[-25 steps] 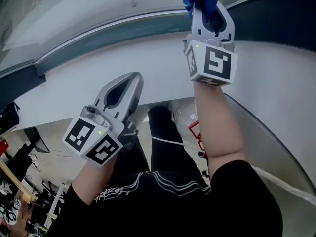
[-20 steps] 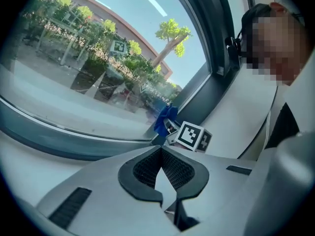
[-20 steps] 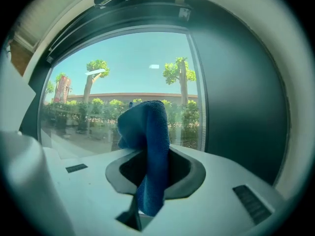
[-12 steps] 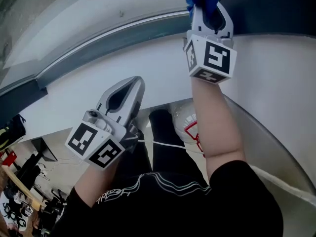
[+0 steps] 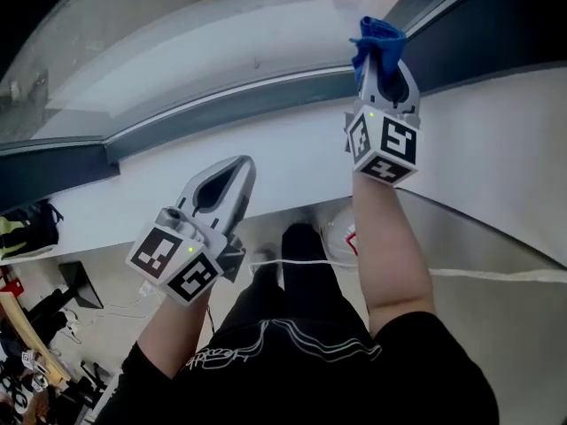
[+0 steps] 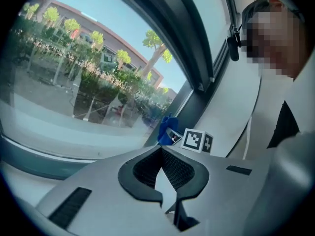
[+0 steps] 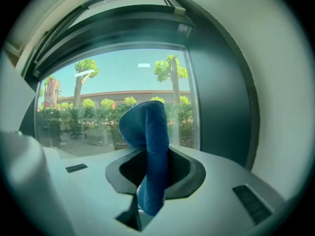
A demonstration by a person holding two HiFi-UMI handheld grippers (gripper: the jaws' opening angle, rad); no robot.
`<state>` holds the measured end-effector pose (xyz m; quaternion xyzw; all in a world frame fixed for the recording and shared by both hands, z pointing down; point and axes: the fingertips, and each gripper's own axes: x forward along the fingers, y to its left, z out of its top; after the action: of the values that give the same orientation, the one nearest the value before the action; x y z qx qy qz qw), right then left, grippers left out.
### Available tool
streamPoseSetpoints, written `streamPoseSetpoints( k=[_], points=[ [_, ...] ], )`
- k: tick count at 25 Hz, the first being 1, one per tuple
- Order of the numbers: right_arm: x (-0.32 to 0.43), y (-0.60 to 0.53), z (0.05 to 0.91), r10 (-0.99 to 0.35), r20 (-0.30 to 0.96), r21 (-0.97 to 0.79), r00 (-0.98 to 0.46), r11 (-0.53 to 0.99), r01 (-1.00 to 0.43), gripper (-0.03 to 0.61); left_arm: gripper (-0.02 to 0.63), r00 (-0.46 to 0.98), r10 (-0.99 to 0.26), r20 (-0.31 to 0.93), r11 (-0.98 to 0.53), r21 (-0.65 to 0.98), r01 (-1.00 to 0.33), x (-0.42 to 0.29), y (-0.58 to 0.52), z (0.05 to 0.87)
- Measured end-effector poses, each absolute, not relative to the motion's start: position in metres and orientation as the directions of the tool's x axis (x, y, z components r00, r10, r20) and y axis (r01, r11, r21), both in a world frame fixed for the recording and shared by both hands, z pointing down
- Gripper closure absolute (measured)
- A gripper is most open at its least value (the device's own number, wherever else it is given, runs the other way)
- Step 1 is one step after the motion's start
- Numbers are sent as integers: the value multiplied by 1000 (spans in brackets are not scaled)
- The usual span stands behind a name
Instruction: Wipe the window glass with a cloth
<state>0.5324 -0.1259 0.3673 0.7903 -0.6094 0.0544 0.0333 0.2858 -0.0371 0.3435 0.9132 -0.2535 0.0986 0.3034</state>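
The window glass (image 5: 221, 25) runs across the top of the head view, with trees and a building outside. My right gripper (image 5: 381, 53) is raised at the lower right corner of the pane. It is shut on a blue cloth (image 5: 376, 35), which sticks up past its tips; whether the cloth touches the glass is unclear. In the right gripper view the cloth (image 7: 150, 132) stands folded between the jaws of the right gripper (image 7: 152, 154), with the glass (image 7: 88, 102) ahead. My left gripper (image 5: 239, 171) hangs lower, over the white sill, shut and empty. The left gripper (image 6: 160, 151) faces the glass (image 6: 74, 82) and the cloth (image 6: 166, 129).
A dark window frame (image 5: 221, 104) borders the glass below, and a dark upright post (image 7: 221, 92) stands to its right. Under the frame runs a white sill (image 5: 496, 140). A white cable (image 5: 496, 274) crosses below. Cluttered floor items (image 5: 27, 343) lie at the lower left.
The view has tipped upward, so more glass shows. My right gripper, still holding the cloth, now sits lower in the picture at the frame's corner. The left gripper has barely moved.
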Motion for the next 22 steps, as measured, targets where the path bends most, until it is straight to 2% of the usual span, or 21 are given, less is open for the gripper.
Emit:
streamPoseSetpoints(
  k=[4,10,16,22],
  points=[
    [439,-103,312,-979,190,-52,79,-90,-995,514,607,870,-398,292,-740,459,-492,222,-32,274],
    [286,-31,174,-969,119,-75,-218,210,-975,514,607,892,-412,189,-803,388,-453,129,-9,160],
    [192,49,55,-869,60,-194,-492,473,-860,514,607,890,-437,134,-834,311,-456,61,50,47],
    [115,110,-11,-722,66,-113,-689,681,-724,514,607,897,-424,126,-866,234,-443,21,106,-10]
  ],
)
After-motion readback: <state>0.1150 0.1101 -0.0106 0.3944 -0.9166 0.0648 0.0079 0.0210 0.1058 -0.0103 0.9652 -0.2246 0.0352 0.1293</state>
